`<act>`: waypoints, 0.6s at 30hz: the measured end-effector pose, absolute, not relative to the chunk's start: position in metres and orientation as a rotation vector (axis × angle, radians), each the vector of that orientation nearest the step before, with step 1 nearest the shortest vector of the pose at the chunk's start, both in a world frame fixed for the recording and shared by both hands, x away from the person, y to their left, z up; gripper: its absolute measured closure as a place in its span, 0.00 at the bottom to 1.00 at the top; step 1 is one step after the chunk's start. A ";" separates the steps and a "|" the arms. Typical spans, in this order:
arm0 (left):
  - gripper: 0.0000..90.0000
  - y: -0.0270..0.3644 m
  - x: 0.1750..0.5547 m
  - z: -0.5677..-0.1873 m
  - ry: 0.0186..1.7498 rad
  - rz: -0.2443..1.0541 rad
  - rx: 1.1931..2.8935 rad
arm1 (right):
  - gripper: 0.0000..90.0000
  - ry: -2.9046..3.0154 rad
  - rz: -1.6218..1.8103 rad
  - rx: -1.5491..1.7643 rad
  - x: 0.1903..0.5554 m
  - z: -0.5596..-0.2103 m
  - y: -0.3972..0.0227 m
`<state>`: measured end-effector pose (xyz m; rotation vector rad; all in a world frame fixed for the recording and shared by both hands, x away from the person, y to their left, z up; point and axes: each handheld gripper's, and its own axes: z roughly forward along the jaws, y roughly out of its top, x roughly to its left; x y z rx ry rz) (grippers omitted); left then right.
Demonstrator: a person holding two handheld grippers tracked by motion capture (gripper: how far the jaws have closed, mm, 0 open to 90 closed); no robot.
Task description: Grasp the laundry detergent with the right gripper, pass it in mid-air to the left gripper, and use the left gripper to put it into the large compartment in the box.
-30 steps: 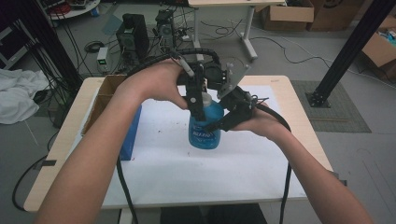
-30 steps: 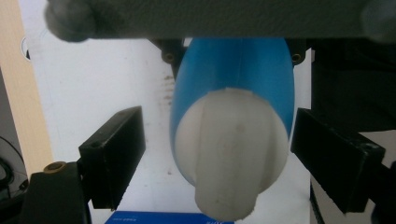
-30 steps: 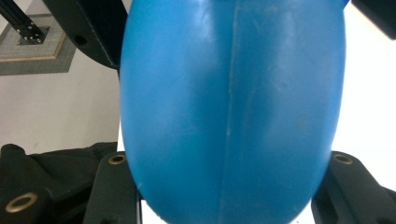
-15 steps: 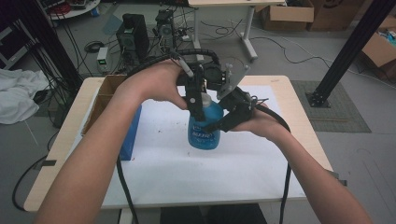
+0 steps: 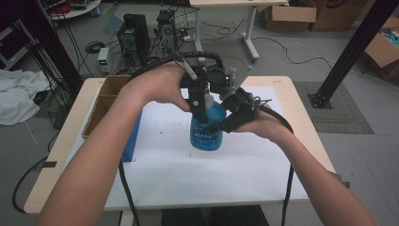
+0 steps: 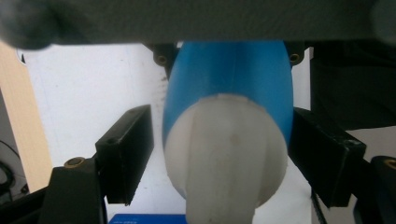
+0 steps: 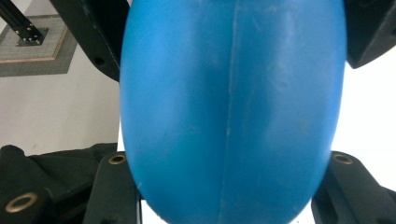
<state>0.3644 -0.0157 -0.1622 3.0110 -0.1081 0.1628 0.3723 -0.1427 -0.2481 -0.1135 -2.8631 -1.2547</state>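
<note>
Nothing has visibly moved since a second ago: the blue bottle (image 5: 207, 127) stays upright at the centre of the white mat (image 5: 188, 174). The left gripper (image 5: 200, 101) fingers straddle its white cap (image 6: 226, 154), one side apart from it. The right gripper (image 5: 226, 123) fingers flank the body; contact unclear. Label writing is unreadable. Cardboard box (image 5: 106, 101) at 9 o'clock on the tabletop (image 5: 301, 117); cables and electronics on the grey floor (image 5: 301, 52) at 12 o'clock.

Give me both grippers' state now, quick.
Left gripper: open around the bottle's white cap; a gap shows beside one finger.
Right gripper: shut on the blue bottle, fingers against its sides.
</note>
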 end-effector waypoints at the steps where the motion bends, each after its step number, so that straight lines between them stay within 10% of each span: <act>1: 0.30 -0.016 0.364 -0.162 -0.113 0.167 3.013 | 0.51 -2.864 -1.255 -0.111 0.372 -0.248 -0.143; 18: 0.40 -0.017 0.365 -0.164 -0.121 0.162 3.004 | 0.51 -2.868 -1.263 -0.106 0.372 -0.247 -0.145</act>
